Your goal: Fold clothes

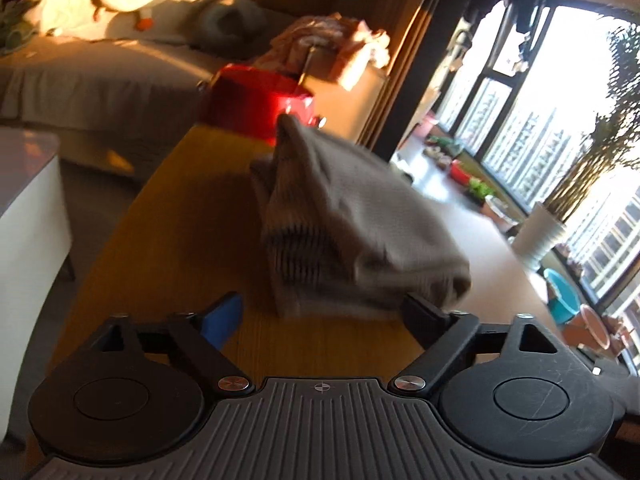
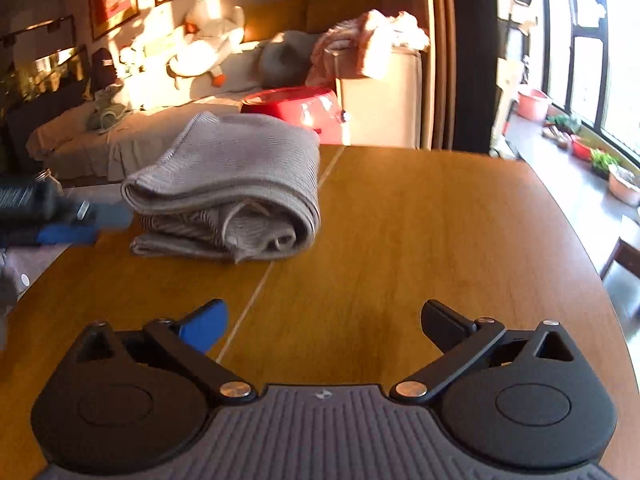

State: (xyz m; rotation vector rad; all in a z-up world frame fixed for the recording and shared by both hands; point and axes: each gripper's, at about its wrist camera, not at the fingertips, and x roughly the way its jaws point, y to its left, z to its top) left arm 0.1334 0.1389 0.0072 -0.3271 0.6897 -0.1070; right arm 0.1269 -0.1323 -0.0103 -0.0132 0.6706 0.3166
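A grey knit garment (image 1: 340, 220) lies folded in a thick bundle on the wooden table (image 1: 168, 240). My left gripper (image 1: 324, 316) is open just before the bundle's near edge. Its black right finger (image 1: 424, 320) sits at the bundle's near corner; whether it touches I cannot tell. In the right wrist view the same garment (image 2: 228, 184) rests at the left of the table (image 2: 440, 220), folds facing me. My right gripper (image 2: 326, 324) stands open over bare wood, well short of it, nothing between its fingers. The left gripper's blue finger (image 2: 68, 234) shows blurred beside the bundle's left end.
A red basin (image 1: 256, 104) sits beyond the table's far end, beside a white cabinet topped with pink clothes (image 2: 368, 44). A bed with plush toys (image 2: 208, 40) lies behind. A white side table (image 1: 28, 200) stands left; a plant pot (image 1: 536, 236) and windows are on the right.
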